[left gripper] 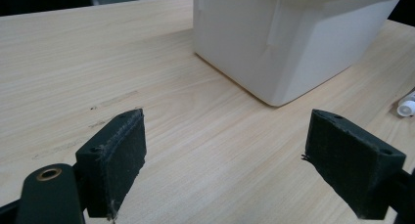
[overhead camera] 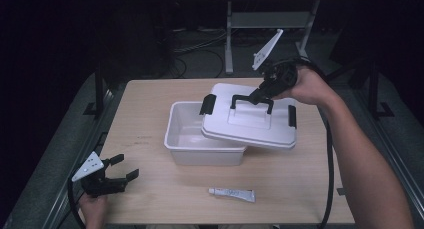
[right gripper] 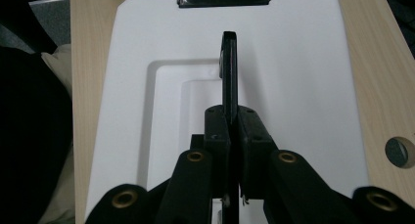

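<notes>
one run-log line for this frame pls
right gripper: shut on lid handle | lid: tilted over box | left gripper: open, empty | tube: on table

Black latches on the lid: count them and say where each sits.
2 show. One latch sits at the left end of the lid, the other latch at its right end. More may be hidden.

The tongs (right gripper: pixel 234 128) clamp the white lid's (right gripper: pixel 293 87) black handle (right gripper: pixel 229 72).
</notes>
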`<state>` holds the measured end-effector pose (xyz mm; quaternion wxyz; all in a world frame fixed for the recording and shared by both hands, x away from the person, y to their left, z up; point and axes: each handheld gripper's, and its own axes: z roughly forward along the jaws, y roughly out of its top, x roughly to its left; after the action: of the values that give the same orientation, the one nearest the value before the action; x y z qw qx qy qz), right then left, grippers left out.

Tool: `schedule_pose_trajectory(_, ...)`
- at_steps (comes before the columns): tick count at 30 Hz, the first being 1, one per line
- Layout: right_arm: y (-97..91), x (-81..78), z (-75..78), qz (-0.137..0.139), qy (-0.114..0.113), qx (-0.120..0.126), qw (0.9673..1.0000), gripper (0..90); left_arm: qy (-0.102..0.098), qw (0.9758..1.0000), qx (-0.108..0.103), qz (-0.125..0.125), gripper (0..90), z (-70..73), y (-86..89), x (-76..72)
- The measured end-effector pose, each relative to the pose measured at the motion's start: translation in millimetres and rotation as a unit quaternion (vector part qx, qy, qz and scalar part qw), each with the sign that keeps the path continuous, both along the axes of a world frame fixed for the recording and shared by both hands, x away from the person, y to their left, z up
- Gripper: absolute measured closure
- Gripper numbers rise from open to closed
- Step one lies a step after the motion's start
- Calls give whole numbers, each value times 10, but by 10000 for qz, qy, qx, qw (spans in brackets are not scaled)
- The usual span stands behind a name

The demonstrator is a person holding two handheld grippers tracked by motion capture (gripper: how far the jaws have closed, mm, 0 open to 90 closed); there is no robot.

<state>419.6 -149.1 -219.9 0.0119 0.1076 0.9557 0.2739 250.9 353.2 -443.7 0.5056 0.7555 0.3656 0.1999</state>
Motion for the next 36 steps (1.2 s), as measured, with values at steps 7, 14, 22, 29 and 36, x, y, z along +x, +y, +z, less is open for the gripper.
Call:
schedule_pose_trajectory(7,-200,-74,1,-178,-14,-11,9998,841,1,10000,12,-6,147,0,-8,-1)
schedule_pose_trajectory(14,-422,-153,-18,-388,-35,9,9992,842,5,10000,18,0,147,0,-7,-4)
schedule_pose_trajectory(22,-669,-242,-82,-611,-16,27,9981,841,5,10000,32,1,147,-2,-18,-5)
schedule_pose_trajectory(29,-861,-330,-148,-784,6,15,9969,842,-3,10000,41,6,147,-3,-14,-7)
schedule_pose_trajectory(36,-1029,-408,-215,-941,25,63,9955,842,-10,10000,38,32,147,-5,10,-19)
